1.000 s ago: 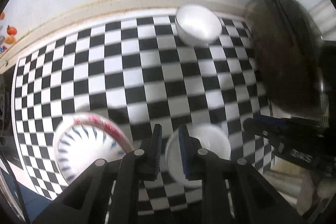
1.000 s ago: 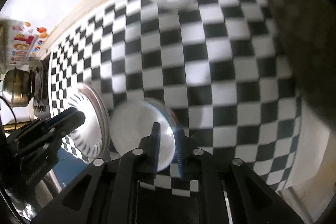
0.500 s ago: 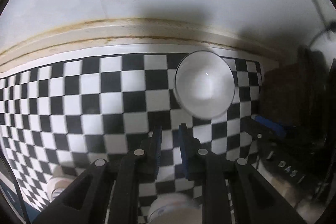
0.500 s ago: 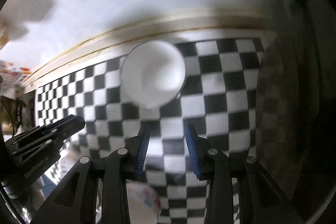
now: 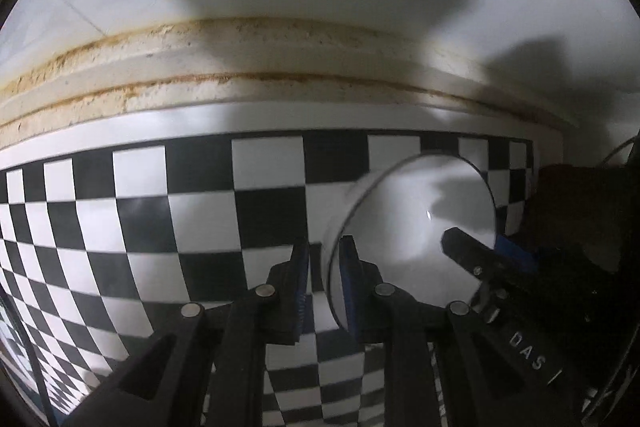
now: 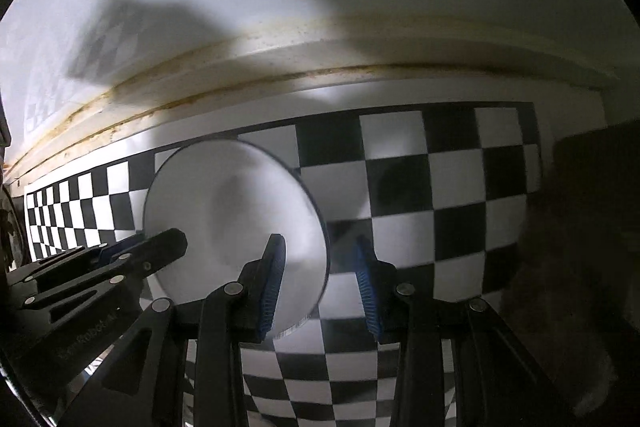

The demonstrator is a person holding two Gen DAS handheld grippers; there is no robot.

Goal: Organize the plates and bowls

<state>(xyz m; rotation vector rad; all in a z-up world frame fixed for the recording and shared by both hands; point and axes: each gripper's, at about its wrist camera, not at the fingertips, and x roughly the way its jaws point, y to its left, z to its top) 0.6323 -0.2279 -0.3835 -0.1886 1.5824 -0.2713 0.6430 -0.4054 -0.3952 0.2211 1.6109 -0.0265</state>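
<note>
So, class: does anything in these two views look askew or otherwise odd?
The white bowl looks tipped on its side, its opening facing the cameras rather than up. Both grippers straddle its rim: the left gripper at one edge, the right gripper at the opposite one. The checkered mat shows no spill or damage.

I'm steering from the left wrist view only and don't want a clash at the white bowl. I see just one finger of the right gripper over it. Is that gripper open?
Observer: Yes. In the right wrist view the right gripper stands wide open.
Operator: Where is the bowl's rim relative to it?
Observer: The white bowl has its rim running between the two fingers, one over the bowl's inside, the other outside over the checkered cloth.
Operator: Is either pad touching the rim?
Observer: The outer pad stands clear of it; the inner one I cannot tell.
</note>
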